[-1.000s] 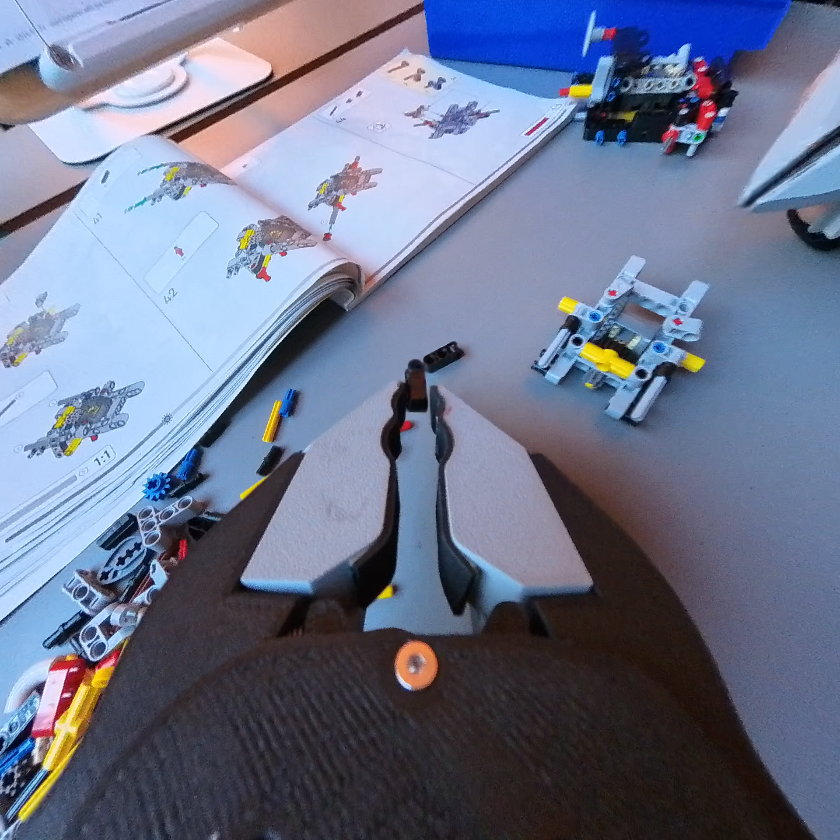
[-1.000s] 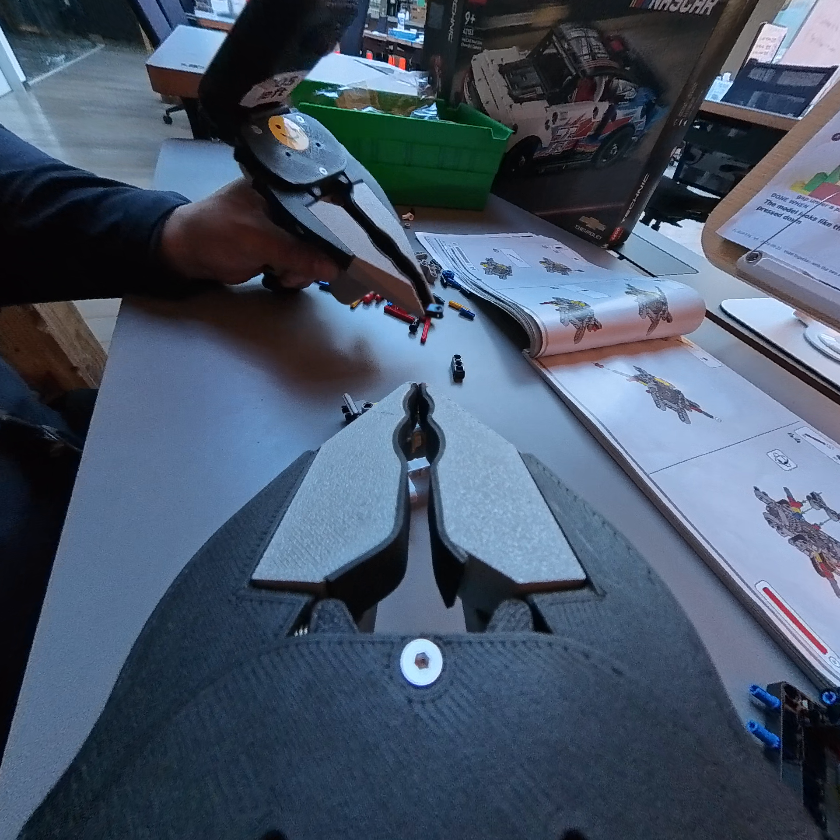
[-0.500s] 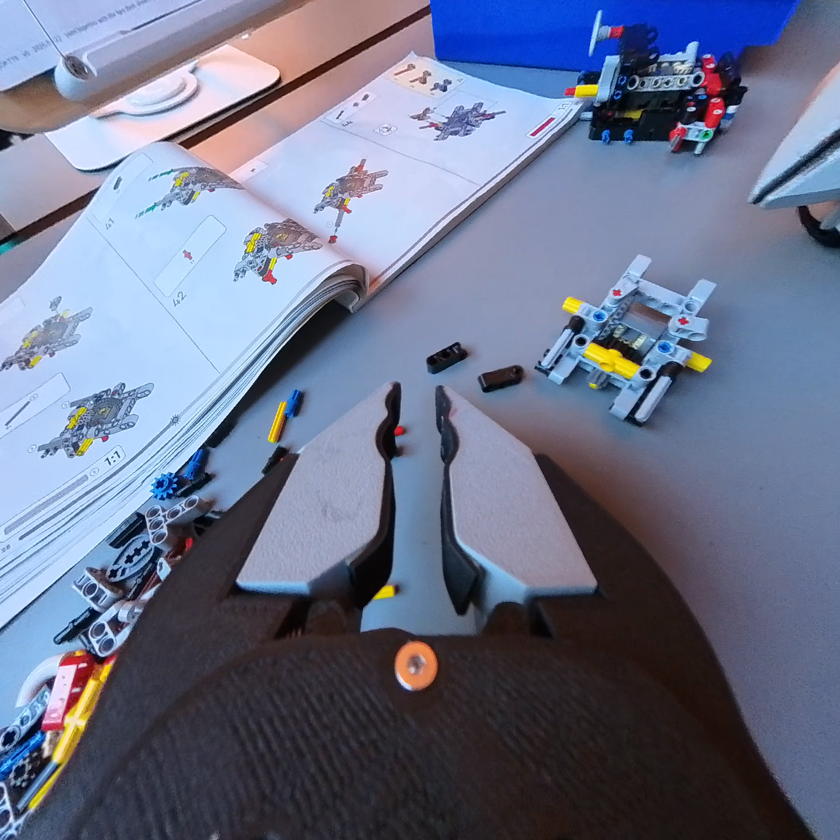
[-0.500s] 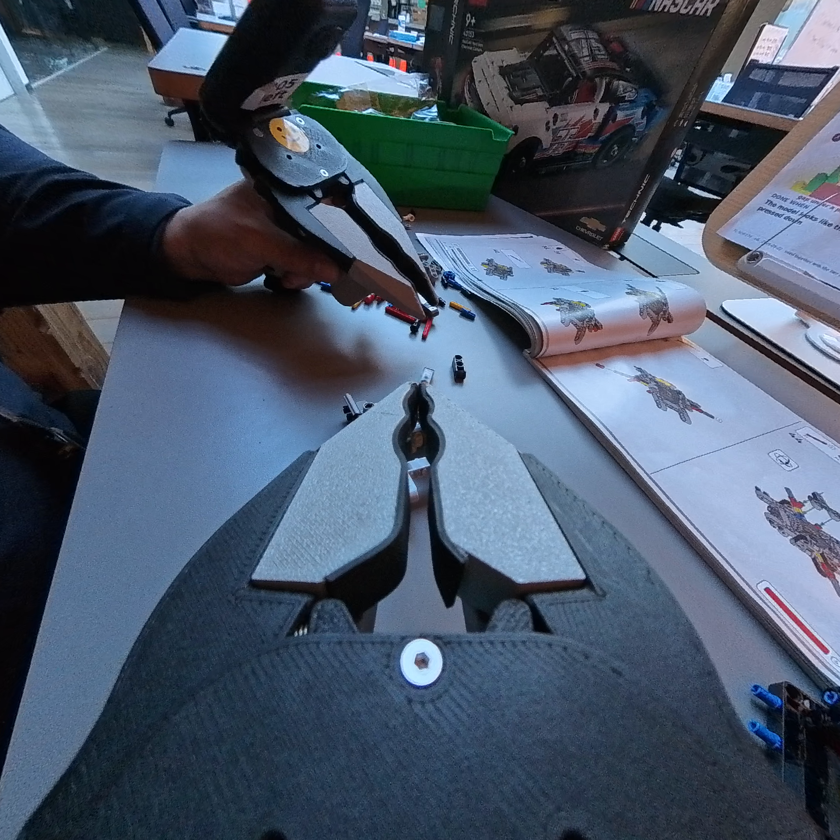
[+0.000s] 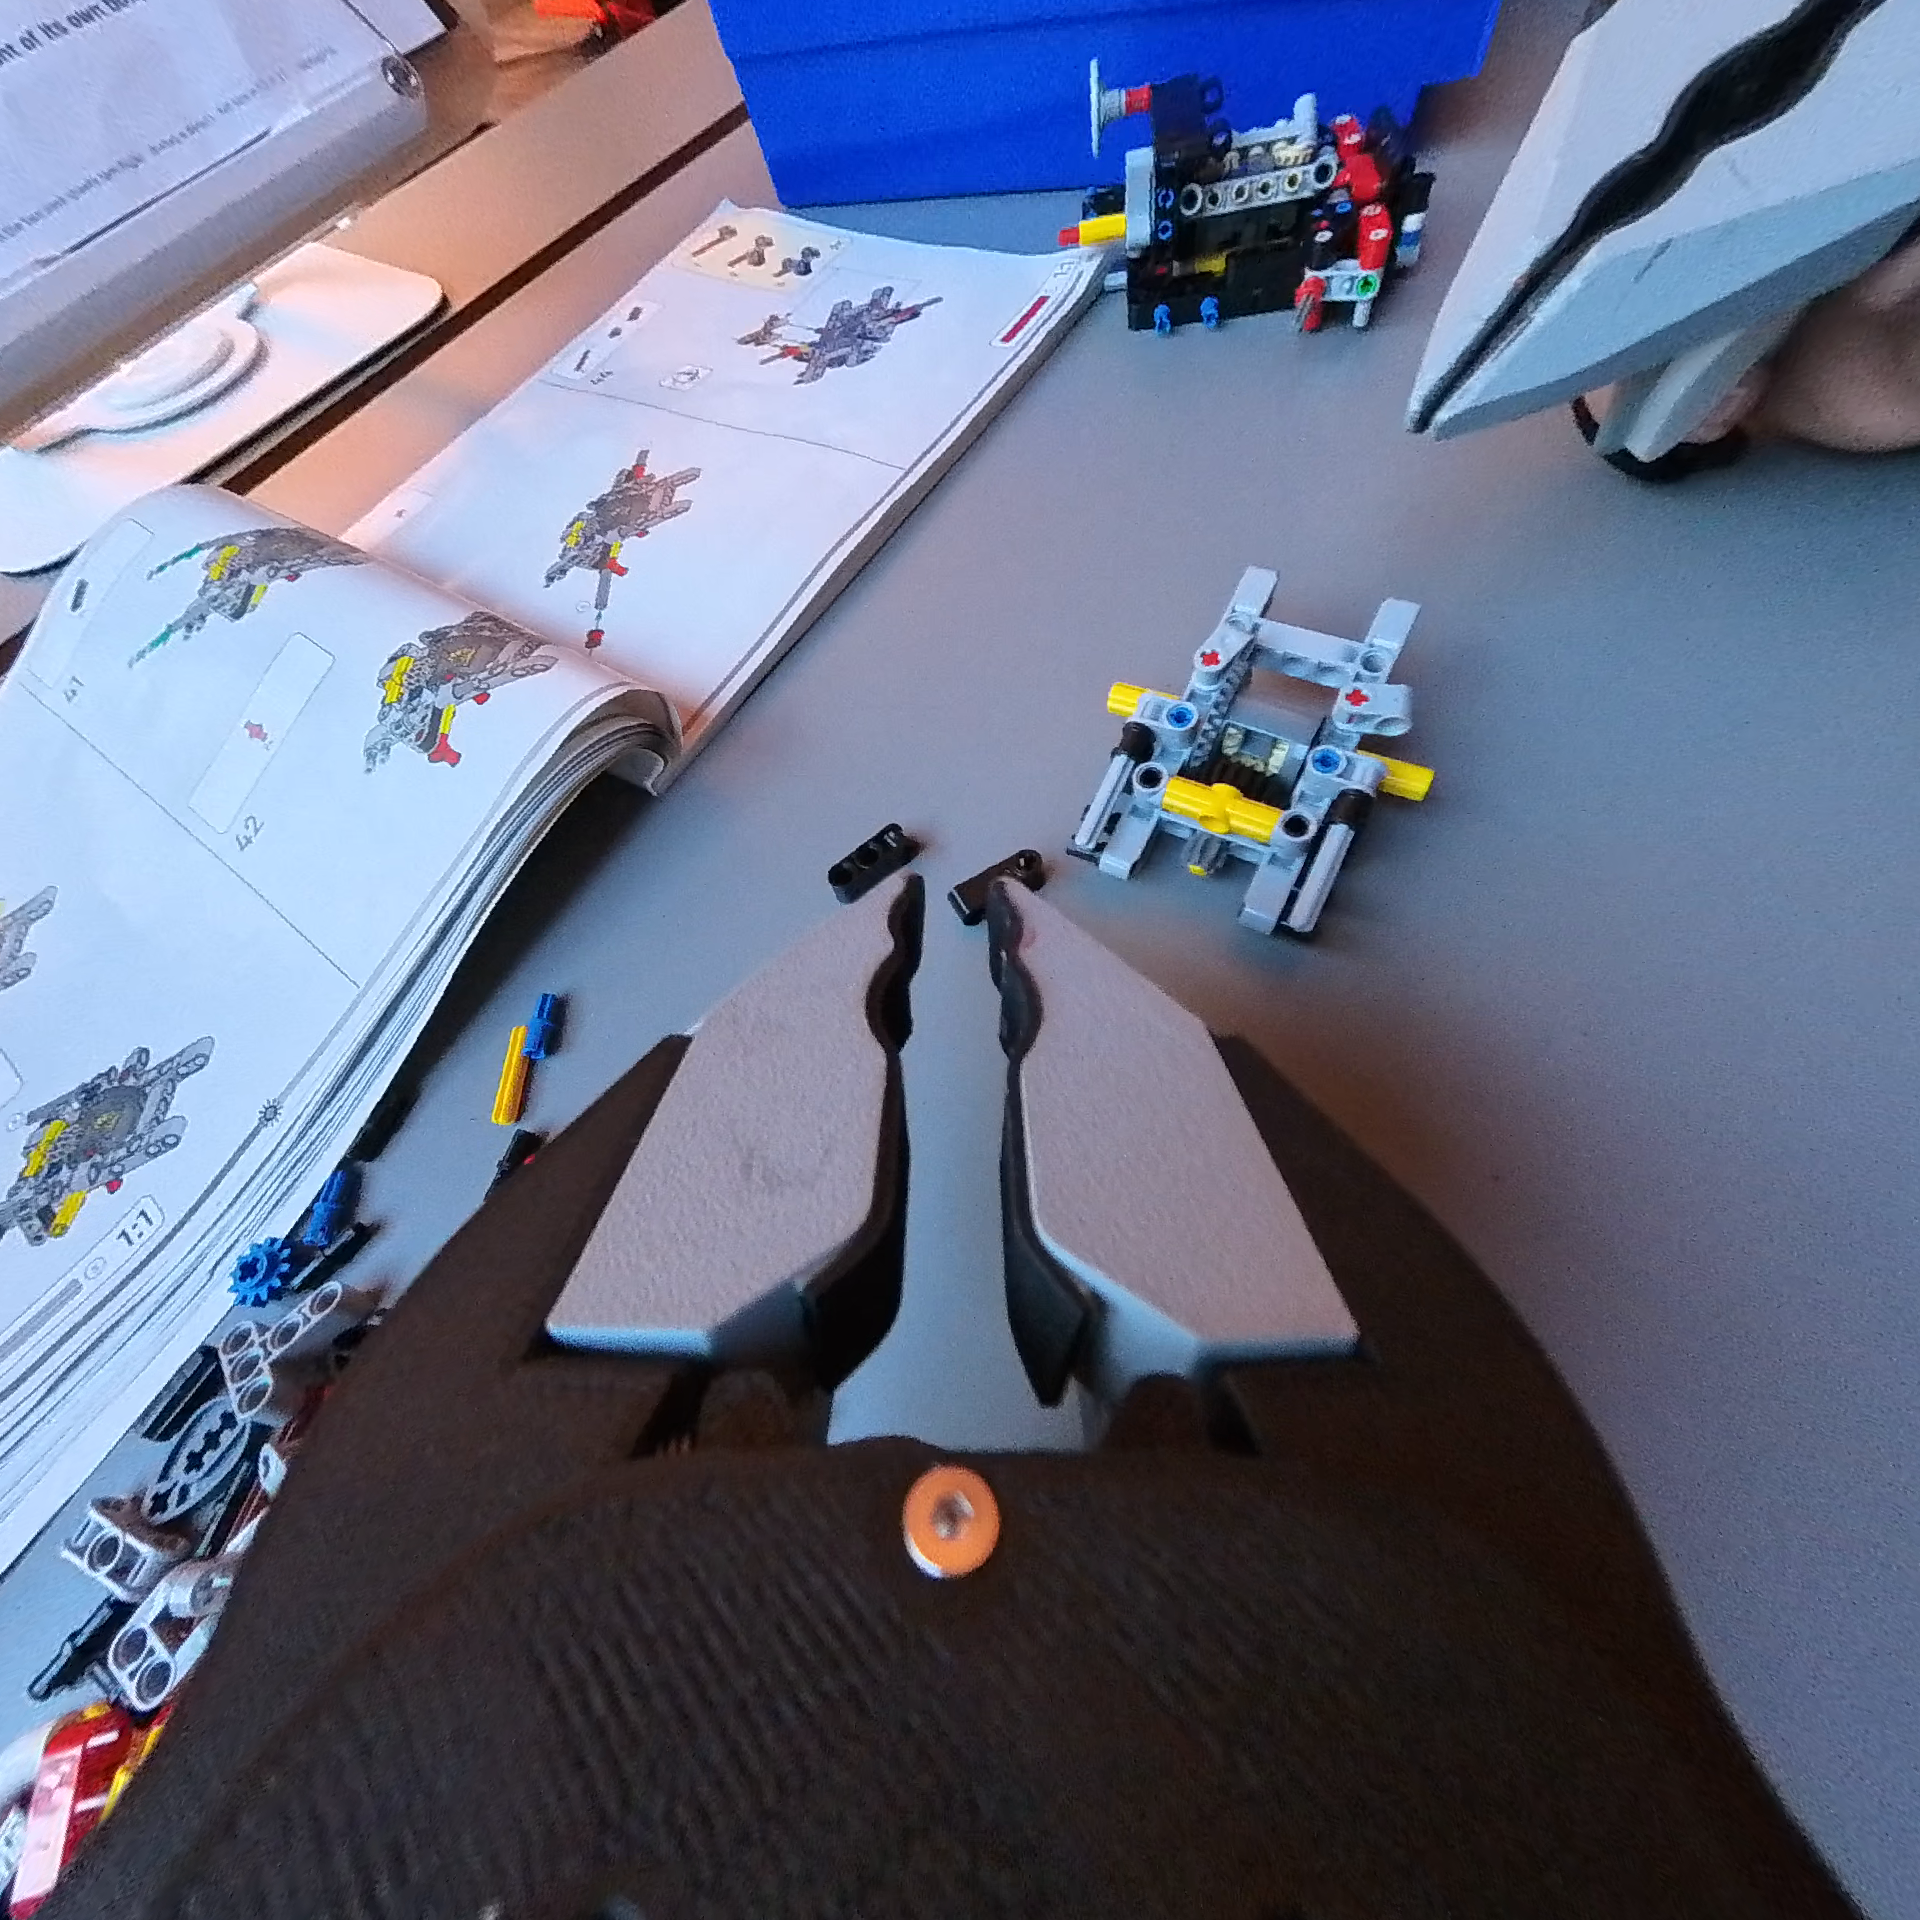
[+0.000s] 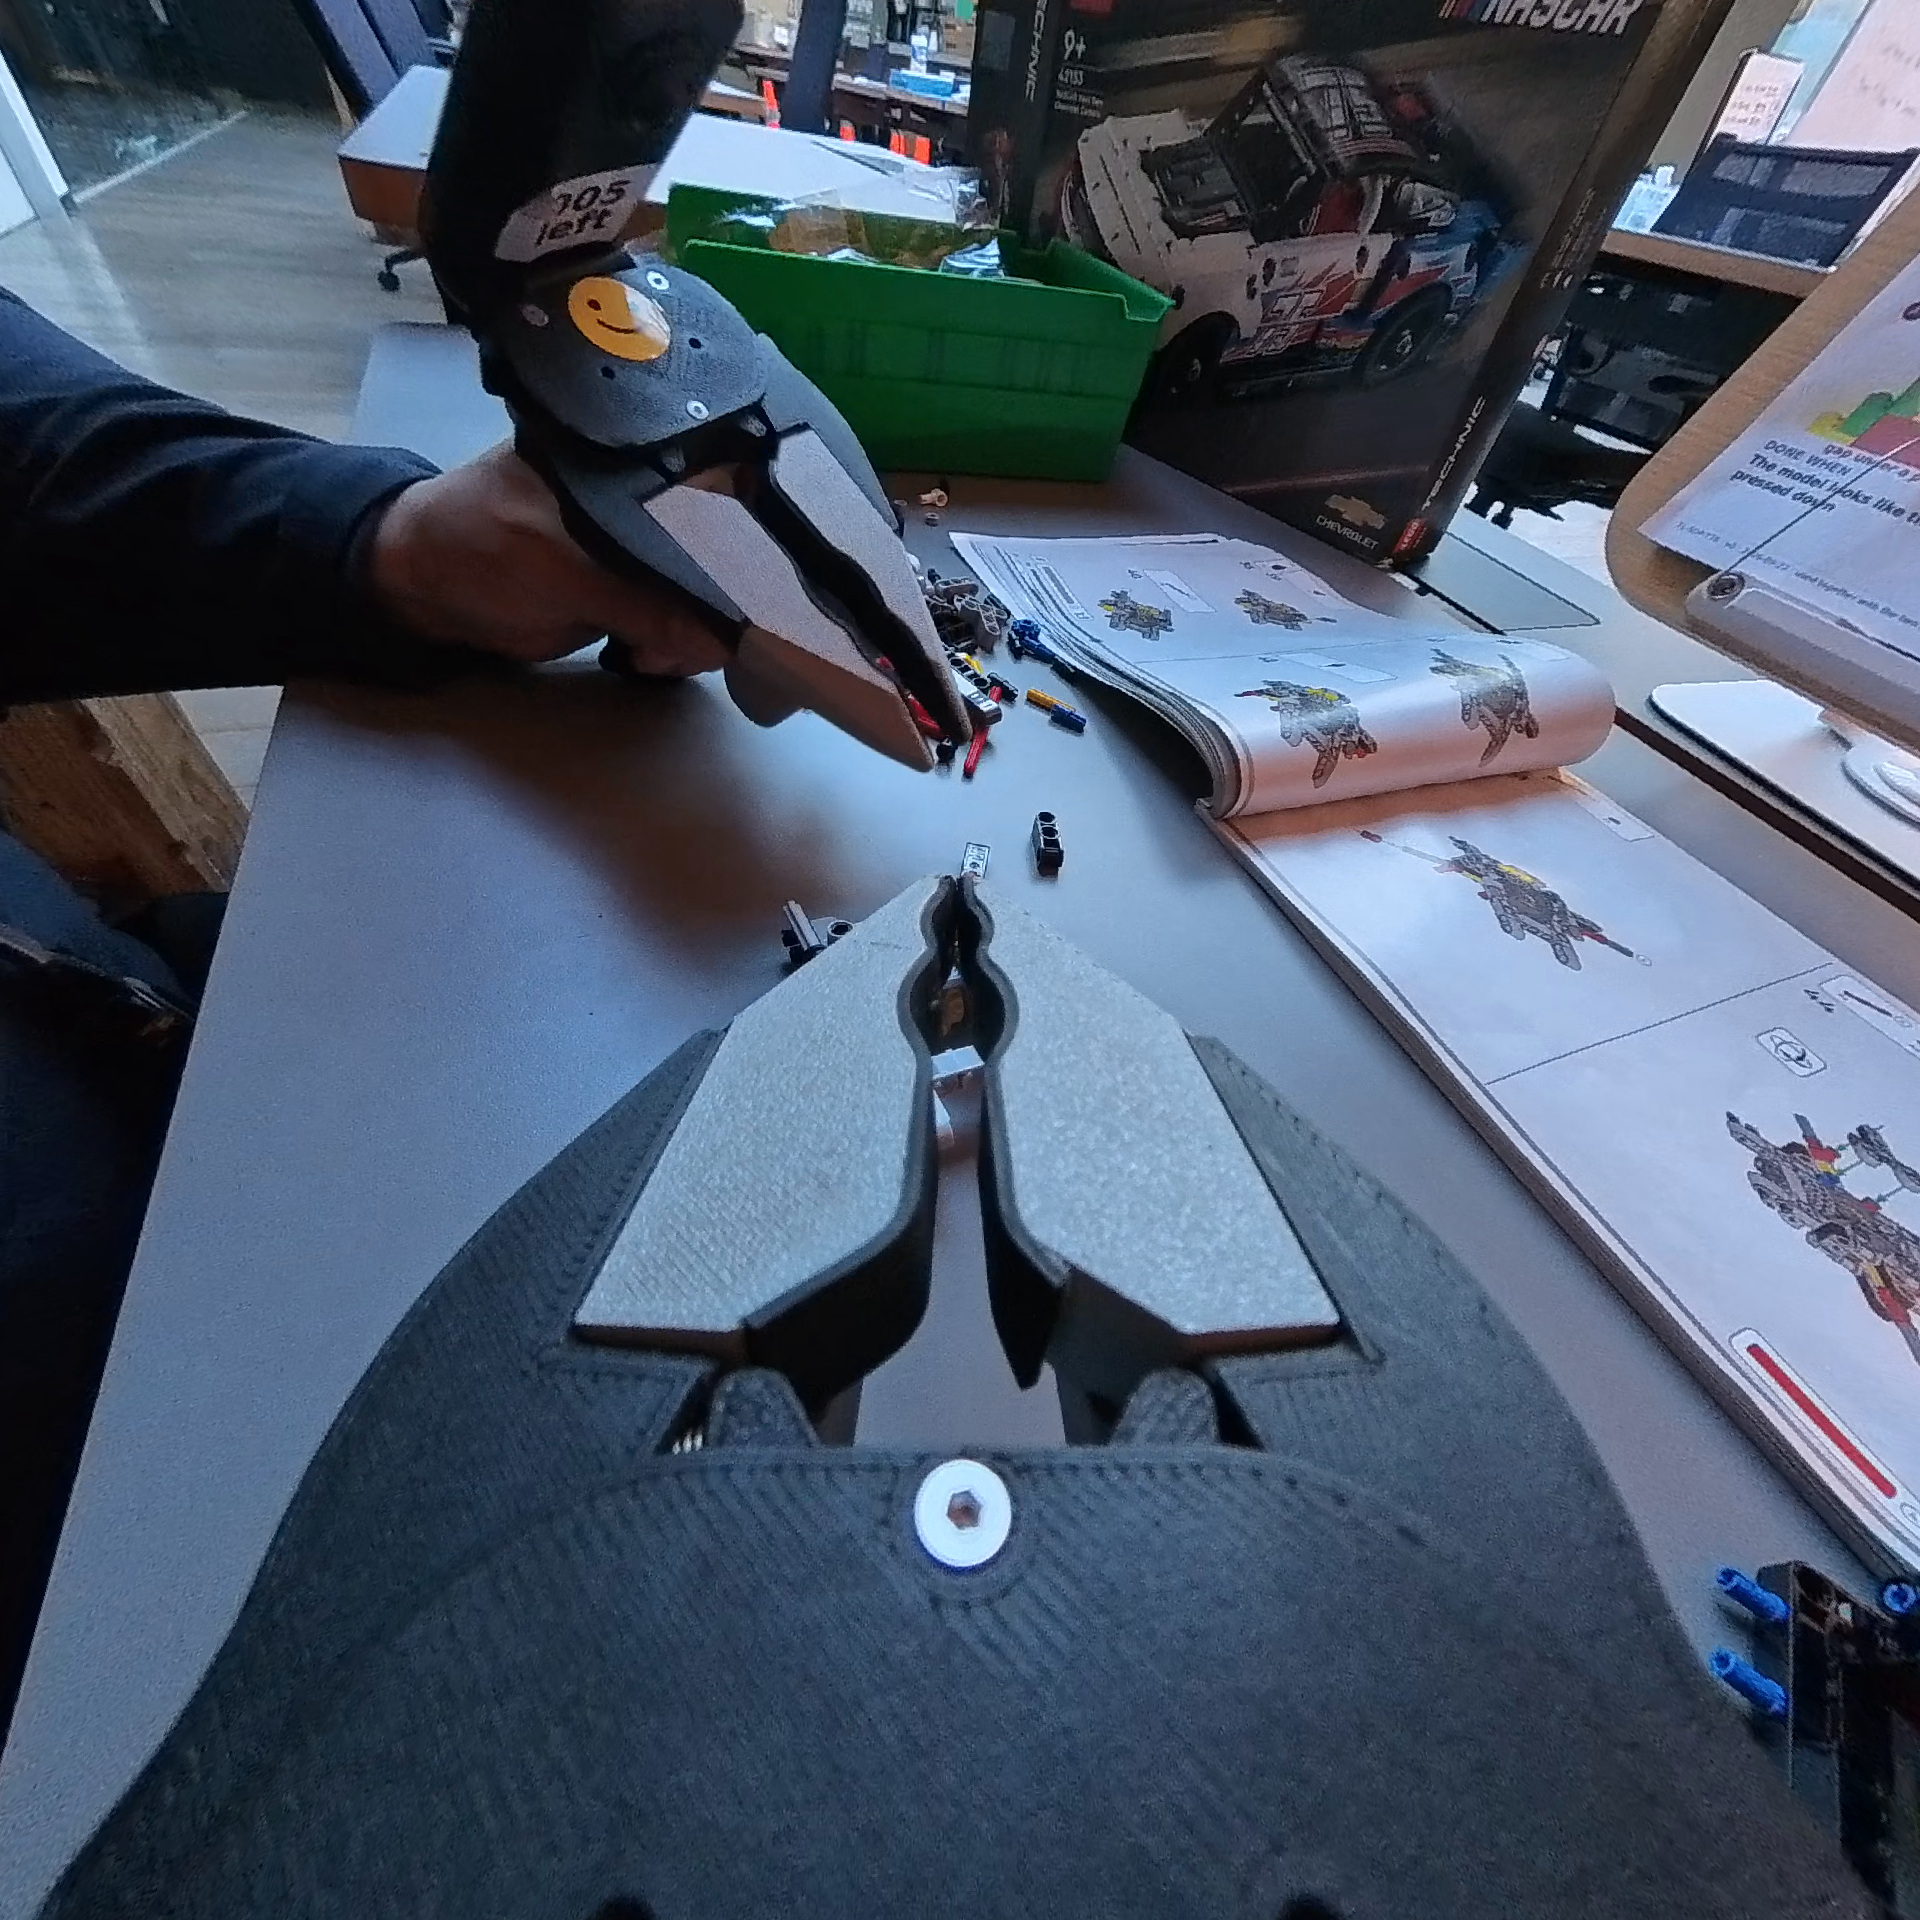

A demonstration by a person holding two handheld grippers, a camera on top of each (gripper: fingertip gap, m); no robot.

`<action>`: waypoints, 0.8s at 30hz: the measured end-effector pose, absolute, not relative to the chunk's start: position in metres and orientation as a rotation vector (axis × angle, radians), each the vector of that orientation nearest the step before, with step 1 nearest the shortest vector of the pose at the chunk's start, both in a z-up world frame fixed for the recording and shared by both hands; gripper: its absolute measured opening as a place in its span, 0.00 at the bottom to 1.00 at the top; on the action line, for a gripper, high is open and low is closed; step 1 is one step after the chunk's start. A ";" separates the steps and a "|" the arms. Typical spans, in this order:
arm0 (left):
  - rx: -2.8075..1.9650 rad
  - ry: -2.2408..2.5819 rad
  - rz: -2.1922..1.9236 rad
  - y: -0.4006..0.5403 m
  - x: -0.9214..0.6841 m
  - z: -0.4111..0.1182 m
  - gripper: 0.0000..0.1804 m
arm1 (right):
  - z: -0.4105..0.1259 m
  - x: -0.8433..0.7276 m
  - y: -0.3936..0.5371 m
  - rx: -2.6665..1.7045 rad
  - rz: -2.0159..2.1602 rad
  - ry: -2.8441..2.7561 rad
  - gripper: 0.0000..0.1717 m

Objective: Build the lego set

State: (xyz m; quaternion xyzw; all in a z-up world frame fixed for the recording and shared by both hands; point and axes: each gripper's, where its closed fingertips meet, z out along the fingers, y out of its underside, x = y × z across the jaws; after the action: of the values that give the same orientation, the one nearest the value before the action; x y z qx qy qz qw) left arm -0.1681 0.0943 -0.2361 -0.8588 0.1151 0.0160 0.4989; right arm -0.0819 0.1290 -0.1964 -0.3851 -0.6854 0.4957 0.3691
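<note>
Left gripper (image 5: 951, 902) seen parted, nothing grasped; two small black plastic beams (image 5: 875, 860) at its tips' 11 and 1 o'clock. Right gripper (image 6: 956, 891) clenched, tips met. Risk judged: a beam could be nudged aside by a fingertip (image 5: 1003, 904)

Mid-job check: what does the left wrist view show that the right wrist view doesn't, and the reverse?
Left wrist only: the blue bin and the whole grey-and-yellow frame, which the right gripper largely hides in its own view.
Right wrist only: the green bin, the car box, and the sleeve behind the left gripper.
Both: the open manual, the table, two small black beams and the scattered parts.
</note>
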 end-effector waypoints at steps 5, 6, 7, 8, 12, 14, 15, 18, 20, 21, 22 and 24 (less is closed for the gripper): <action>-2.073 0.273 0.034 0.094 -0.169 -0.235 0.05 | -0.196 -0.082 0.128 -0.985 1.273 -1.761 0.00; -2.073 0.273 0.036 0.094 -0.169 -0.235 0.05 | -0.196 -0.082 0.128 -0.984 1.273 -1.762 0.00; -2.073 0.275 0.038 0.094 -0.168 -0.235 0.05 | -0.196 -0.081 0.127 -0.981 1.273 -1.764 0.00; -2.072 0.277 0.041 0.094 -0.168 -0.235 0.05 | -0.197 -0.082 0.126 -0.979 1.272 -1.766 0.00; -2.067 0.282 0.049 0.094 -0.168 -0.235 0.04 | -0.197 -0.082 0.126 -0.979 1.272 -1.773 0.00; -2.063 0.280 0.046 0.094 -0.168 -0.234 0.04 | -0.197 -0.082 0.126 -0.980 1.277 -1.771 0.00; -2.060 0.277 0.044 0.094 -0.168 -0.234 0.04 | -0.197 -0.082 0.126 -0.980 1.281 -1.770 0.00; -2.054 0.264 0.025 0.093 -0.169 -0.232 0.04 | -0.196 -0.081 0.125 -0.980 1.289 -1.771 0.00; -2.051 0.256 0.010 0.093 -0.169 -0.232 0.04 | -0.197 -0.081 0.125 -0.981 1.297 -1.773 0.00; -2.049 0.253 0.005 0.093 -0.169 -0.231 0.04 | -0.196 -0.081 0.125 -0.982 1.300 -1.774 0.00; -2.047 0.251 0.001 0.093 -0.169 -0.231 0.04 | -0.196 -0.081 0.125 -0.983 1.304 -1.774 0.00; -2.044 0.250 -0.004 0.093 -0.169 -0.230 0.04 | -0.196 -0.081 0.126 -0.989 1.311 -1.774 0.00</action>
State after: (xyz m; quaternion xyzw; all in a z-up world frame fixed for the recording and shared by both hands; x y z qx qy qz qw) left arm -0.1694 0.0929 -0.2305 -0.8508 0.1040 -0.0017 0.5151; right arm -0.0814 0.1263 -0.1964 -0.3826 -0.6863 0.5070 0.3542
